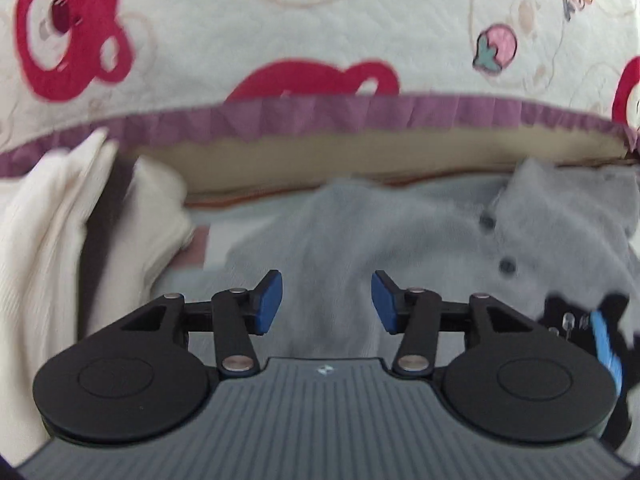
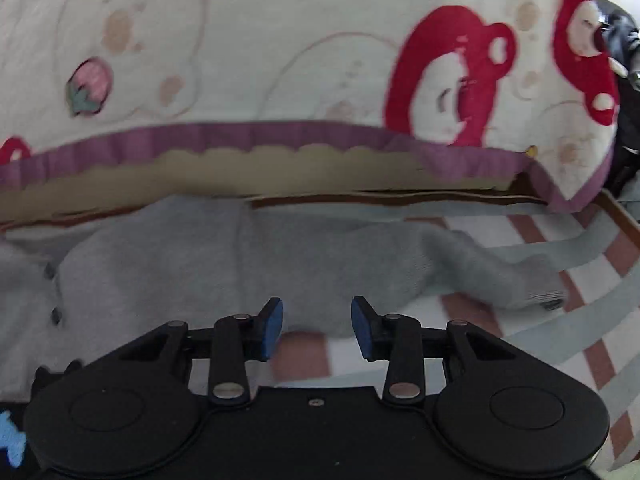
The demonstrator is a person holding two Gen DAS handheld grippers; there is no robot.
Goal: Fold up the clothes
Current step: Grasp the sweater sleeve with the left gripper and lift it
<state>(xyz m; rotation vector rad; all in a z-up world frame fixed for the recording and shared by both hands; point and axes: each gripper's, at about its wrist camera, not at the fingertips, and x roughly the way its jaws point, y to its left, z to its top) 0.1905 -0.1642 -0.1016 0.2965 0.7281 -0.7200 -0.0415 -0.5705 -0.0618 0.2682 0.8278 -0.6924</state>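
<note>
A fluffy grey cardigan (image 1: 360, 232) with dark buttons (image 1: 507, 266) lies spread on the striped surface. My left gripper (image 1: 327, 304) hovers open just over its body, nothing between the blue pads. In the right wrist view the same grey cardigan (image 2: 200, 264) stretches across, one sleeve (image 2: 500, 272) trailing to the right with its cuff (image 2: 548, 288) on the stripes. My right gripper (image 2: 317, 328) is open at the garment's lower hem, holding nothing. The other gripper's blue pad (image 1: 606, 344) shows at the right edge of the left wrist view.
A cream quilt (image 1: 280, 32) with red bear prints and a purple ruffled edge (image 1: 360, 114) rises behind the cardigan. Cream knit clothing (image 1: 44, 248) is piled at the left. The pink and grey striped sheet (image 2: 560, 352) extends to the right, bounded by a wooden edge (image 2: 624, 216).
</note>
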